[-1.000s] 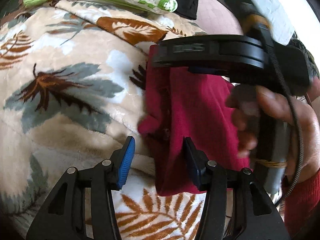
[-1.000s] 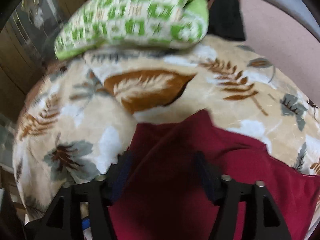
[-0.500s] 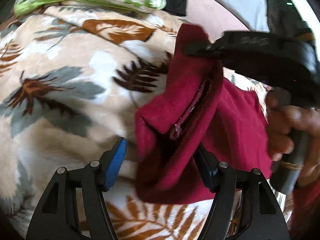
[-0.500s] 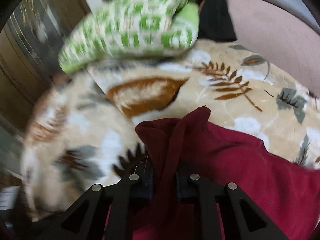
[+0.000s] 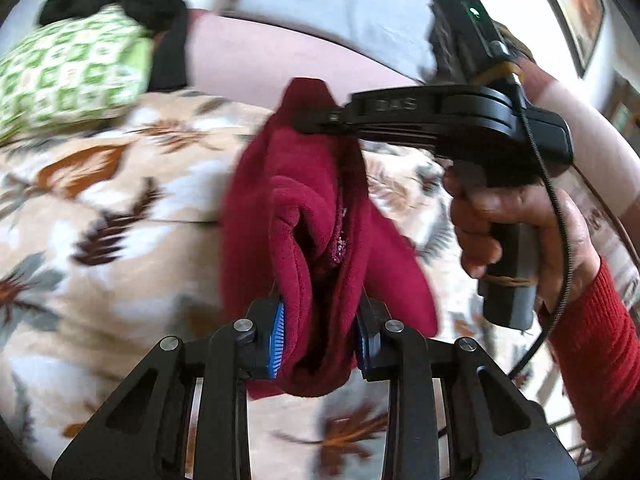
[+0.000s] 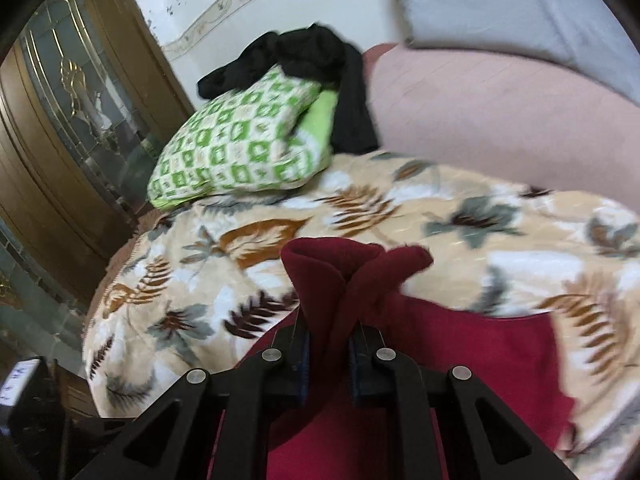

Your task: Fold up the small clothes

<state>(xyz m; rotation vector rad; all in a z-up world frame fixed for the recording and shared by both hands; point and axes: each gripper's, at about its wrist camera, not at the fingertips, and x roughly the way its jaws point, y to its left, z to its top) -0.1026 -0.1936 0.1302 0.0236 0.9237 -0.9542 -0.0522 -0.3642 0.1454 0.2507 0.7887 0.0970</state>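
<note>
Both claws are clamped on the maroon fleece garment [image 5: 320, 208]: the left claw [image 5: 318, 338] has just closed on one bunched edge, the right claw [image 6: 327, 354] pinches another, lifting it above the leaf-print blanket [image 6: 460, 240]. Next, probably spreading it flat to fold.

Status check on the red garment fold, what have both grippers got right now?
Left gripper and right gripper: jaws just closed, both shut on red garment. Garment bunched, lifted partly off leaf-print blanket. Nothing in the way.

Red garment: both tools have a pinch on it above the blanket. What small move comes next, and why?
Probably draw the two tools apart to pull the red garment taut. It hangs bunched between the left tool, whose jaws have just been closing on it, and the right tool; it needs flattening before it is laid on the leaf-print blanket.
</note>
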